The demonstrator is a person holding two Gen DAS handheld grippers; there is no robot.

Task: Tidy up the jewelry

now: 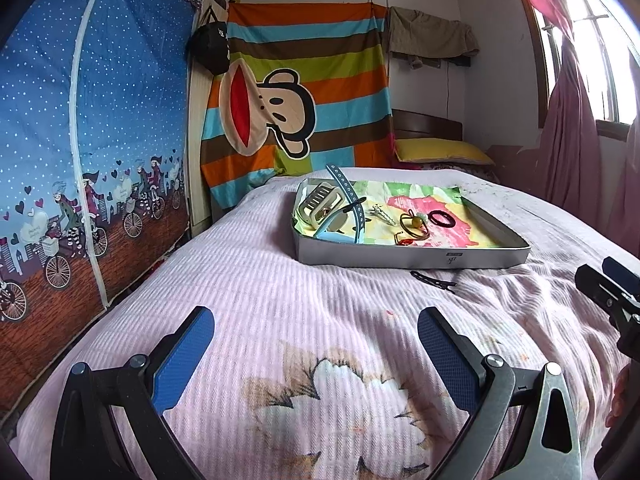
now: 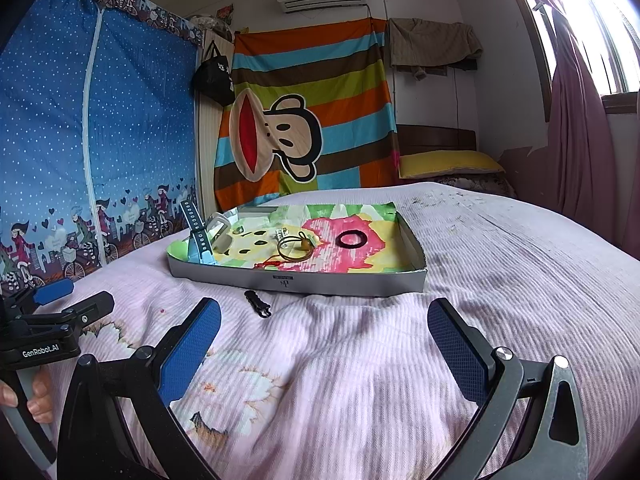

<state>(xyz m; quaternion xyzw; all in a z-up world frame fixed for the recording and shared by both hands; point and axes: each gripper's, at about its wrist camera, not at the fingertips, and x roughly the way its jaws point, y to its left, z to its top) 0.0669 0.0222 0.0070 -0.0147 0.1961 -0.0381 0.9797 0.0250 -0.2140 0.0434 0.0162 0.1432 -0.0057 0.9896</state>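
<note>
A shallow grey tray [image 1: 404, 257] [image 2: 320, 285] with a colourful liner sits on the bed. In it lie a blue watch strap [image 1: 354, 204] [image 2: 199, 236], a cream hair claw [image 1: 320, 203], a black hair tie [image 1: 442, 218] [image 2: 351, 238], a gold bangle with a bead [image 1: 414, 226] [image 2: 294, 249] and a small silver clip [image 1: 380, 212]. A black hair clip [image 1: 434, 277] [image 2: 257, 303] lies on the blanket just in front of the tray. My left gripper [image 1: 316, 344] is open and empty, well short of the tray. My right gripper [image 2: 324, 340] is open and empty, behind the black clip.
The bed is covered by a pink ribbed blanket [image 1: 280, 280] with a flower print. A blue fabric wardrobe [image 1: 80, 140] stands along the left. A striped monkey cloth [image 1: 296, 92] hangs behind. A yellow pillow [image 1: 440, 151] lies at the head. Curtains [image 1: 568, 120] hang at the right.
</note>
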